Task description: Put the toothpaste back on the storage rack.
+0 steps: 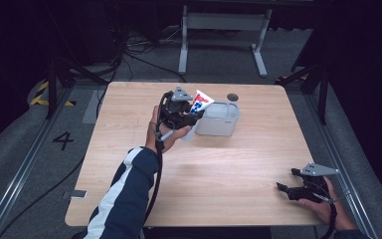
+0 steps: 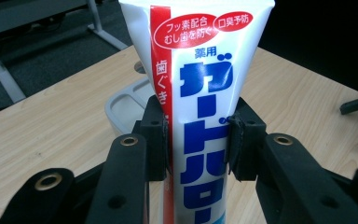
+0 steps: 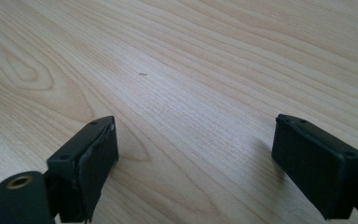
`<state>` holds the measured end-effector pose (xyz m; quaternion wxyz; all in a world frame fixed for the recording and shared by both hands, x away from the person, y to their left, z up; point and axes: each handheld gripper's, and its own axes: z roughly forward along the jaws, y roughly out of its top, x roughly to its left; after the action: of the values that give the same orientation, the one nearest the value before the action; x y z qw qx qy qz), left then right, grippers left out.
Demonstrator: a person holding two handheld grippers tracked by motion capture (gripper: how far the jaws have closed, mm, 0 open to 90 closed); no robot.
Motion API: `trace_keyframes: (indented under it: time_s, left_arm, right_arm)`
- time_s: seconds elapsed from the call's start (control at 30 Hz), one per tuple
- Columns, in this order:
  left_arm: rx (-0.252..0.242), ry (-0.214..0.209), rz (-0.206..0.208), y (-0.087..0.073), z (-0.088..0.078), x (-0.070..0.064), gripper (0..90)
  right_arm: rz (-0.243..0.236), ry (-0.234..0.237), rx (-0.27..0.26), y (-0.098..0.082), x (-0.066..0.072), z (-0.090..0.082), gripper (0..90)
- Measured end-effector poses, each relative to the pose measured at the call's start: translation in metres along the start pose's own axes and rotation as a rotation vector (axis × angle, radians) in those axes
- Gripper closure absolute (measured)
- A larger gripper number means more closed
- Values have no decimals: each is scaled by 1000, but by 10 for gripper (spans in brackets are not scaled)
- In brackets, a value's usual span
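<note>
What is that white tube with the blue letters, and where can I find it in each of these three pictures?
High view: the white toothpaste tube with blue lettering and a red stripe is upper centre, clamped in the left gripper, beside the pale grey plastic tray.
Left gripper view: the tube stands upright in the middle between the black jaws, tray behind it.
Right gripper view: it is not in this picture.
Shared landmark: the light wooden table.

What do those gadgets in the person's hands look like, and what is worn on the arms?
Both are black two-jaw tools with flat pads: the left gripper and right gripper, each topped by a grey three-cornered plate and trailing a black cable. The left sleeve is navy with white stripes.
</note>
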<state>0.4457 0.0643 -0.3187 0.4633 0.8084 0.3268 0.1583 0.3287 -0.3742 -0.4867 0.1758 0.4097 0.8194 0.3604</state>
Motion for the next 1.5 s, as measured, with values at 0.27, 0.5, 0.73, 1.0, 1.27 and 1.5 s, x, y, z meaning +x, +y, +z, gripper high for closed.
trace_keyframes:
  time_s: [0.27,0.5,0.73,1.0,1.27,1.5]
  left_arm:
    - [-23,-8,-6,12,13,1,653]
    - [-28,-7,-16,19,21,3,653]
    - [-49,-2,-22,28,29,10,653]
    - [-69,-2,-16,36,37,11,653]
    - [-105,-13,-24,42,49,11,652]
    - [-125,-8,-28,47,60,12,652]
  right_arm:
    - [-1,1,0,0,0,0,146]
    - [-2,2,-1,0,0,0,146]
    - [-4,2,-1,0,0,0,146]
    - [-4,2,-1,-1,0,0,146]
    - [-5,2,-2,-1,0,0,146]
    - [-2,5,-3,-1,0,-1,146]
